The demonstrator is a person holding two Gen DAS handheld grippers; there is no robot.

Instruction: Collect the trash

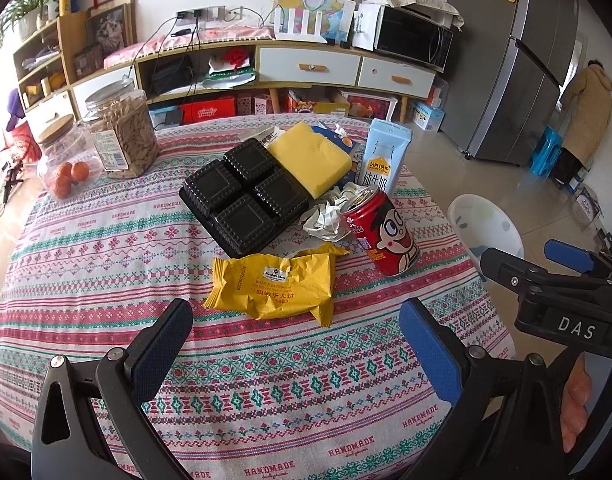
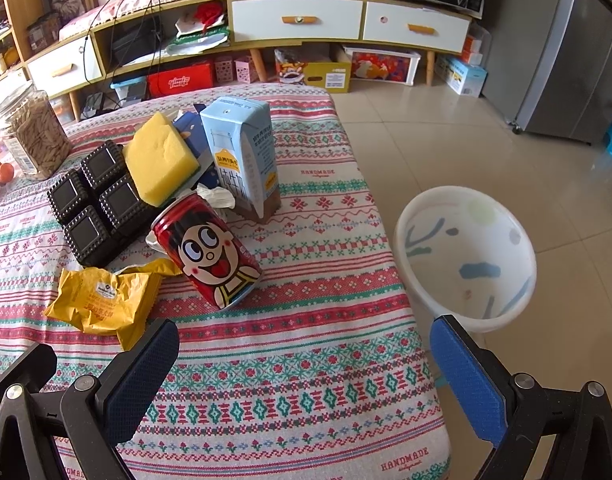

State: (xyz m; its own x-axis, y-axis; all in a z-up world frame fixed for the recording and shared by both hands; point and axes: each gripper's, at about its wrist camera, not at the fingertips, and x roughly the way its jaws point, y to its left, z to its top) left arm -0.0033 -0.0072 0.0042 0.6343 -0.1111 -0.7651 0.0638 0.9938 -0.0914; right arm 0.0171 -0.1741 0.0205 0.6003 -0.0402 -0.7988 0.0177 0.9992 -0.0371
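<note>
Trash lies grouped on the patterned tablecloth: a yellow snack wrapper, a red cartoon can, a black plastic tray, crumpled paper, a blue milk carton and a yellow sponge. My left gripper is open just short of the wrapper. My right gripper is open, near the table's right edge, in front of the can. Both hold nothing.
A white bin stands on the floor right of the table. A jar of seeds and oranges sit at the far left. A cabinet, fridge and a person are behind.
</note>
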